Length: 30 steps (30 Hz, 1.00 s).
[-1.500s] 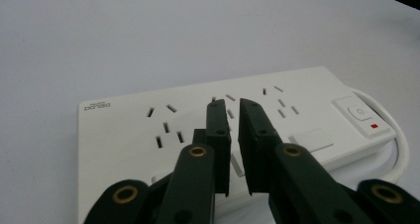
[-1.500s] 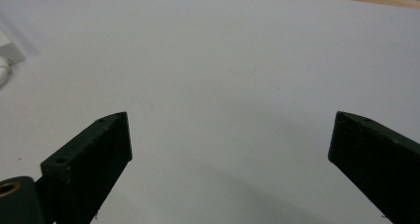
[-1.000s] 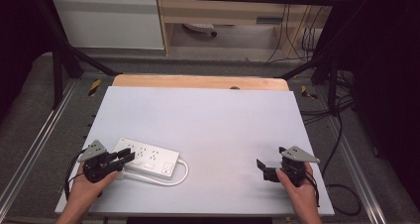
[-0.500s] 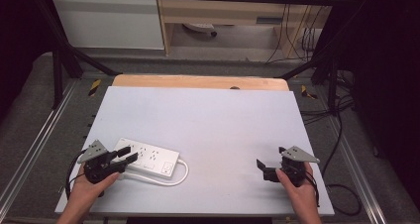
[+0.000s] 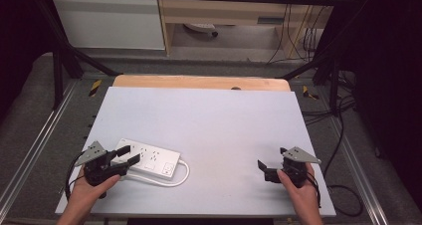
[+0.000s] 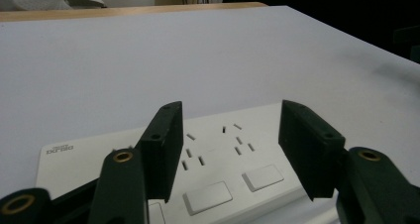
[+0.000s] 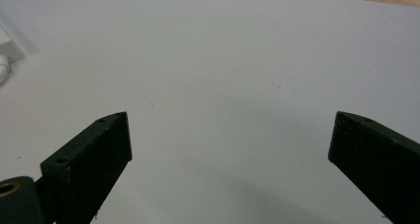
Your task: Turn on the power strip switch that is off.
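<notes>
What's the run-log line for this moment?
left hand-held gripper: jaws just opening, over power strip, not gripping | right hand-held gripper: open, empty | power strip: flat on table

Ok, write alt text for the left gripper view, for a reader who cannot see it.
The left gripper has its two black jaws open above a white power strip; they have just been opening and touch nothing. The strip lies flat on a pale table, sockets and two rocker switches facing up.

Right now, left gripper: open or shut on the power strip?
Open. The left gripper has just been opening; its jaws stand apart over the power strip, with sockets and switches showing between them, pads not pressing.
</notes>
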Each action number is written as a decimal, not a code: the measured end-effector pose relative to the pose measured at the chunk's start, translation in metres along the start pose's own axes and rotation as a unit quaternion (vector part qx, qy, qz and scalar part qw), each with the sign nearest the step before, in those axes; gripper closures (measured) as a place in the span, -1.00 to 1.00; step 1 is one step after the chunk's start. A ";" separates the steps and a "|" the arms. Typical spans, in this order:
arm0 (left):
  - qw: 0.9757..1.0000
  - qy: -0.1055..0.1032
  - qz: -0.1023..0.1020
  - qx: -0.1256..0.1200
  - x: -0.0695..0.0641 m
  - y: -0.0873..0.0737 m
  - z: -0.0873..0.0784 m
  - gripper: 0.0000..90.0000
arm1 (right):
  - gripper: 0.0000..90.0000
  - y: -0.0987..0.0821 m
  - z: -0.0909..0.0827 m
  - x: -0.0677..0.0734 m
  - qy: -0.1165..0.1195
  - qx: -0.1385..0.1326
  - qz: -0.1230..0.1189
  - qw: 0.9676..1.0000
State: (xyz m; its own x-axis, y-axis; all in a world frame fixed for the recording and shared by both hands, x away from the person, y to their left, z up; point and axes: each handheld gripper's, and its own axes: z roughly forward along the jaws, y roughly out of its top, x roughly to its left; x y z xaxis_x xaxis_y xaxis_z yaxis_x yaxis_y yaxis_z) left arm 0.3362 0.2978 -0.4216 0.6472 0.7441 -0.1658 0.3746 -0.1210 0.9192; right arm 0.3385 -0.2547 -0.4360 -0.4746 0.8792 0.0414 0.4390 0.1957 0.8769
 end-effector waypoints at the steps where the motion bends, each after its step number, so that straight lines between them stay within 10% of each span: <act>1: 1.000 -0.003 0.001 -0.001 -0.001 0.000 0.000 -0.08 | -0.92 0.000 0.000 0.000 0.000 0.000 0.000 1.000; 18: 1.000 -0.009 -0.003 -0.027 -0.015 0.007 -0.004 -0.83 | -0.92 0.000 0.000 0.000 0.001 0.001 -0.001 1.000; 30: 0.998 0.002 0.006 -0.060 -0.021 0.017 -0.020 -0.84 | -0.93 0.000 -0.001 0.000 0.000 0.000 0.003 1.000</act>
State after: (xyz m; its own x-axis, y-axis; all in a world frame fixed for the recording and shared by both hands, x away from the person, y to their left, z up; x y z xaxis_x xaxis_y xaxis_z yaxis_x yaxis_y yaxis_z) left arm 0.3161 0.2934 -0.3952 0.6477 0.7462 -0.1536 0.2851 -0.0504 0.9572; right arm 0.3382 -0.2554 -0.4357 -0.4723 0.8802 0.0465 0.4411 0.1904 0.8770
